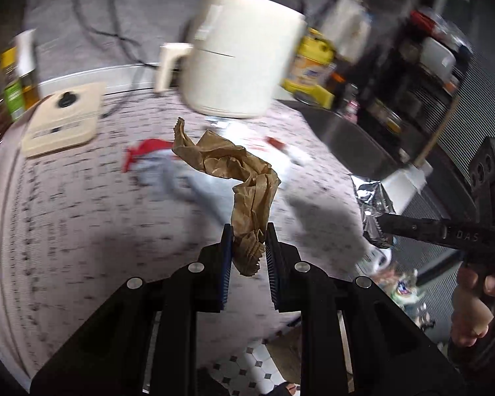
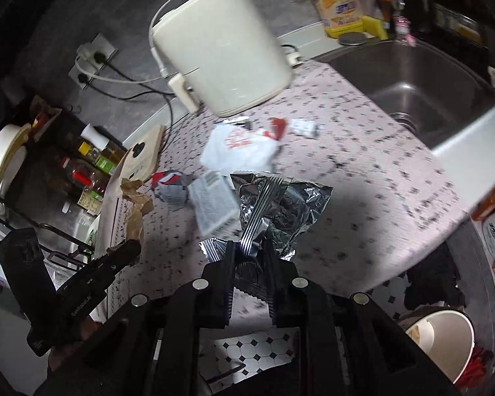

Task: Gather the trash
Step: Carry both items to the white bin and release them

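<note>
Left gripper (image 1: pixel 247 234) angled downward, jaws clamped on crumpled brown paper (image 1: pixel 234 165). Right gripper (image 2: pixel 249 250) likewise angled downward, jaws pinching a silver foil wrapper (image 2: pixel 280 204). A hand (image 1: pixel 475 300) grasps the right gripper's handle.

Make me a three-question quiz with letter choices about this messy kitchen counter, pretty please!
1. Where is the sink in the right wrist view?
A. right of the white appliance
B. left of the wall sockets
C. under the counter

2. What colour is the crumpled paper in the left tongs?
A. blue
B. brown
C. green

3. What are the right tongs doing?
A. hanging empty
B. gripping a spoon
C. pinching a silver foil wrapper

Answers: 1 A, the steel basin sits right of the white appliance. 2 B, the paper is tan-brown. 3 C, shiny foil is squeezed between them.
</note>
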`<action>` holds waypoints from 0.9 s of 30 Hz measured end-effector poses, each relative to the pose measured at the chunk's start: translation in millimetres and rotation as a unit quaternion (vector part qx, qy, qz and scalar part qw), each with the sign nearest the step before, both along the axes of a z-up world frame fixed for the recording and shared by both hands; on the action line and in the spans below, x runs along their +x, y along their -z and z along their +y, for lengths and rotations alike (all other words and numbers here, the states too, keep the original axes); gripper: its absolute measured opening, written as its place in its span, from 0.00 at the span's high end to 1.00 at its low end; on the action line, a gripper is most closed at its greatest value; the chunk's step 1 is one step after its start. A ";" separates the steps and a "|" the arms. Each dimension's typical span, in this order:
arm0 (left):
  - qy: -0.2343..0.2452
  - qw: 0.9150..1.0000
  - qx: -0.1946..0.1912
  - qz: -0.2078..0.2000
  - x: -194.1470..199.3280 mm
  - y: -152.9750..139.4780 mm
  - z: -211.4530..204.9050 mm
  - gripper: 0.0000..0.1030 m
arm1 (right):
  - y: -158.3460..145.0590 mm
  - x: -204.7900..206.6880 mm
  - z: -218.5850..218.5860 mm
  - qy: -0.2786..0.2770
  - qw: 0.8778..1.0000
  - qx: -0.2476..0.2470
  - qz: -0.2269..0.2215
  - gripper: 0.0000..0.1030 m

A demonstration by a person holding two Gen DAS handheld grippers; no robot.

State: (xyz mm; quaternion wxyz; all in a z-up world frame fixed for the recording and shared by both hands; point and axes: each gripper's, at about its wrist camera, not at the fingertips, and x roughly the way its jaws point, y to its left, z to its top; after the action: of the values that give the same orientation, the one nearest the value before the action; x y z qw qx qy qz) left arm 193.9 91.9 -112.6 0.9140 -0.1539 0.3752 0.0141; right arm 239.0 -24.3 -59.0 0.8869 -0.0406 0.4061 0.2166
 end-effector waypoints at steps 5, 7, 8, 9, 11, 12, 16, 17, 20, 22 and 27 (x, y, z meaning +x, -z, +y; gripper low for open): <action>0.056 0.998 0.000 0.002 11.7 -1.9 -58.8 0.81 | -8.6 -10.7 -62.3 0.049 0.999 0.004 -0.005 0.84; 0.080 0.997 -0.003 0.006 15.0 -0.3 -83.4 0.81 | -10.8 -15.7 -88.6 0.070 0.997 0.008 -0.007 0.83; 0.093 0.996 -0.003 0.008 16.4 1.3 -97.1 0.81 | -11.4 -17.9 -101.6 0.081 0.997 0.011 -0.007 0.83; 0.106 0.994 -0.003 0.011 17.4 3.0 -110.7 0.81 | -11.4 -19.7 -112.9 0.092 0.996 0.014 -0.006 0.83; 0.125 0.992 -0.002 0.015 18.3 5.4 -130.6 0.81 | -9.7 -25.4 -140.1 0.115 0.993 0.020 -0.002 0.83; 0.134 0.991 -0.003 0.017 19.2 6.8 -140.5 0.81 | -7.4 -28.3 -153.6 0.124 0.992 0.024 0.001 0.83; 0.169 0.985 -0.001 0.032 18.0 14.0 -179.4 0.81 | 8.6 -39.3 -198.8 0.160 0.987 0.022 0.011 0.83; 0.176 0.984 0.001 0.036 17.8 16.1 -187.5 0.81 | 13.8 -42.0 -209.8 0.168 0.985 0.024 0.016 0.83; 0.195 0.980 0.004 0.050 14.5 24.8 -209.8 0.81 | 31.3 -53.3 -242.3 0.192 0.980 0.028 0.030 0.83; 0.204 0.977 0.001 0.064 13.5 33.0 -224.9 0.81 | 42.3 -59.7 -260.9 0.206 0.977 0.036 0.043 0.81; 0.223 0.970 -0.017 0.094 7.7 49.6 -256.4 0.81 | 65.4 -74.0 -308.1 0.235 0.966 0.060 0.087 0.75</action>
State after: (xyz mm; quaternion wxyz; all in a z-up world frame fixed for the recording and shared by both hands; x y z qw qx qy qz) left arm 201.6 -164.5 -162.2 0.8520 -0.0801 0.4845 -0.1817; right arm 165.0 -332.3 -124.4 0.8751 0.1281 0.4658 0.0287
